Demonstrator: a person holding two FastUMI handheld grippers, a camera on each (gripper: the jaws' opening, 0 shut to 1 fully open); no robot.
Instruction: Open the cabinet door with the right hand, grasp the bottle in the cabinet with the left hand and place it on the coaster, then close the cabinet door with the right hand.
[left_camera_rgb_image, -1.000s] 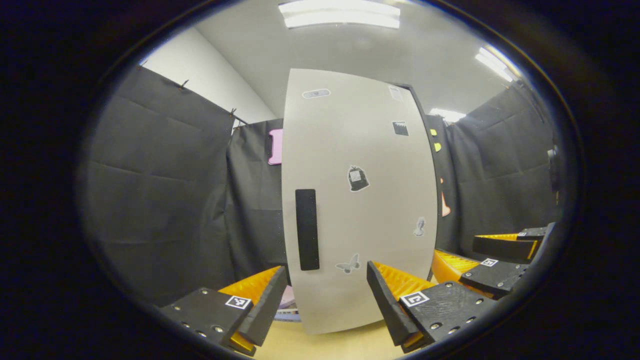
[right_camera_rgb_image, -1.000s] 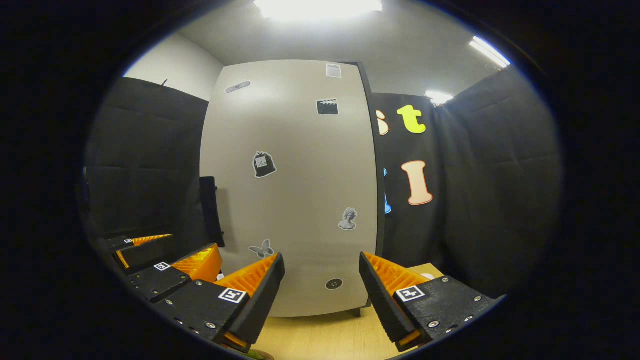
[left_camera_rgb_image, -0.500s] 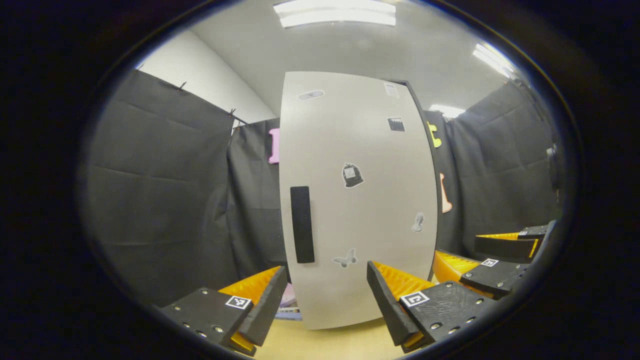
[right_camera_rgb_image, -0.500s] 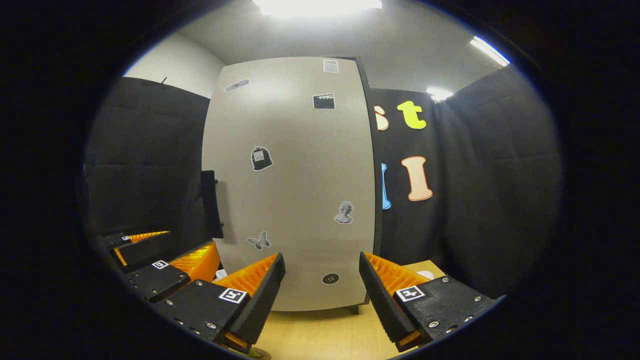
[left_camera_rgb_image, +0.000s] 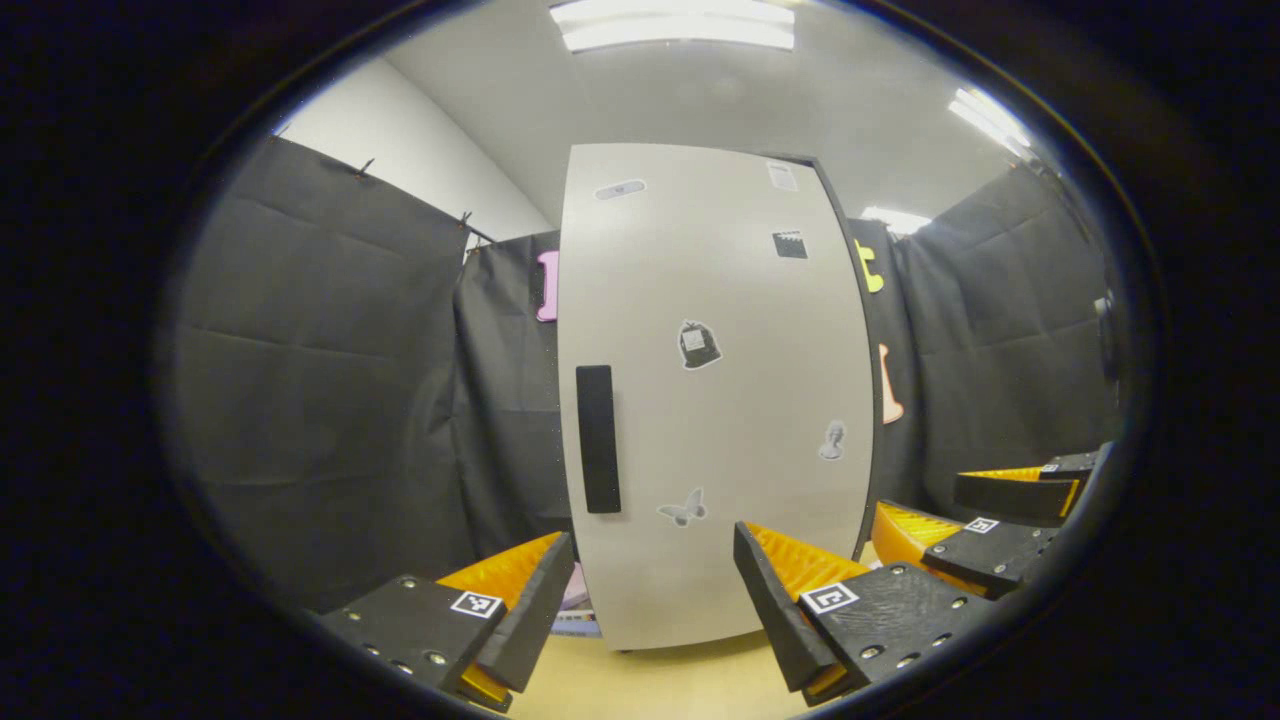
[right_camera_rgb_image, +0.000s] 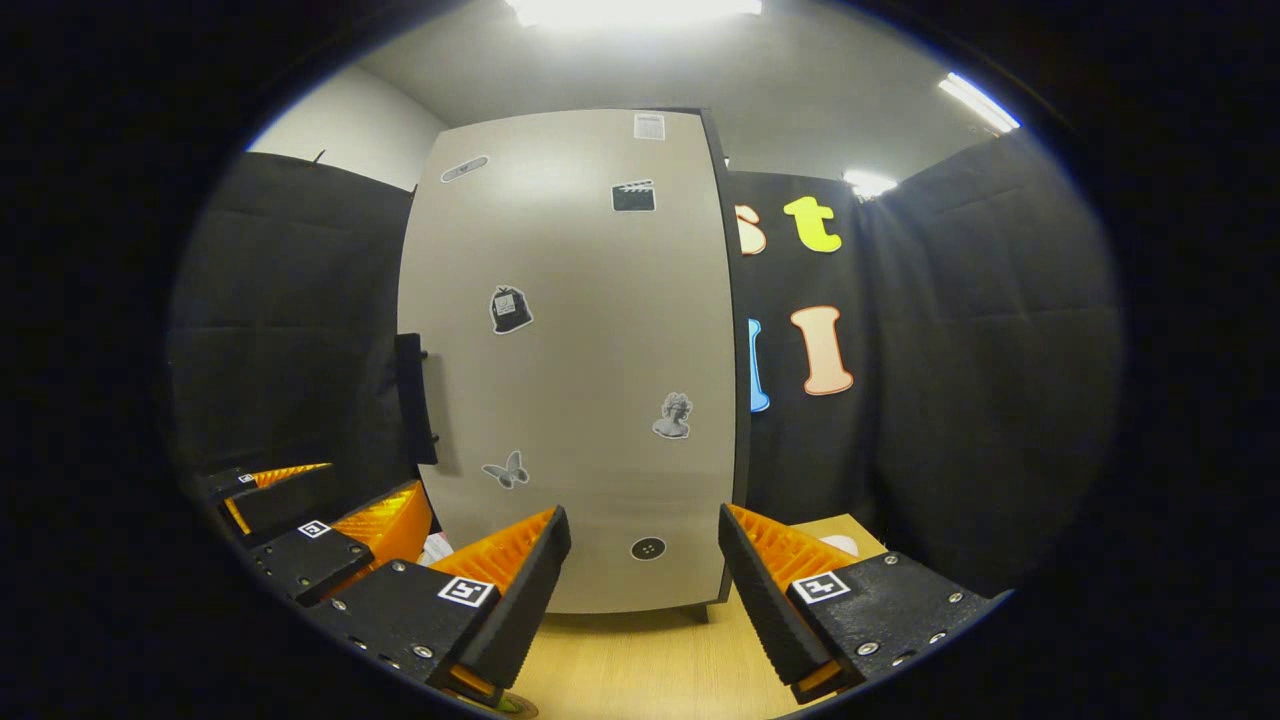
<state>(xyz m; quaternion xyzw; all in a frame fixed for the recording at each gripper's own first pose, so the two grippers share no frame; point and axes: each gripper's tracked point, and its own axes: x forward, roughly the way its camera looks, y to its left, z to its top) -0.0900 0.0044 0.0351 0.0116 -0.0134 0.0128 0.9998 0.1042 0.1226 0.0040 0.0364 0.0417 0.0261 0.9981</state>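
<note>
While you hold both tools up facing it, the cabinet (left_camera_rgb_image: 715, 400) stands straight ahead of your grippers on the pale wooden tabletop (right_camera_rgb_image: 640, 670), its light grey cabinet door (right_camera_rgb_image: 570, 360) flush and closed, so the bottle, if it is inside, is hidden behind that door and you cannot tell where it sits. Behind and to either side of the cabinet hangs the black cloth wall (left_camera_rgb_image: 320, 380), with ceiling light strips (left_camera_rgb_image: 675, 25) above. On the door, the dark vertical handle (left_camera_rgb_image: 597, 438) lies above and just left of the gap between your left gripper (left_camera_rgb_image: 655, 590), and in the right gripper view the same handle (right_camera_rgb_image: 413, 398) sits up and to the left of your right gripper (right_camera_rgb_image: 645, 575), beyond its left finger. Your left gripper is released, jaws spread wide with nothing between them, and well short of the door. Your right gripper is likewise released, fingers apart and empty, also apart from the door; from the left gripper view it (left_camera_rgb_image: 960, 520) sits off to the right and level with yours. Small stickers dot the door: a bag-shaped one (right_camera_rgb_image: 509, 309) near the middle, a butterfly (right_camera_rgb_image: 505, 469) lower down, a bust (right_camera_rgb_image: 674, 416) toward the right edge, and a round dark one (right_camera_rgb_image: 648, 548) just above the gap of your right gripper. A pale round thing (right_camera_rgb_image: 838, 544) peeks out just past your right gripper's right finger, perhaps the coaster, though you cannot tell.
</note>
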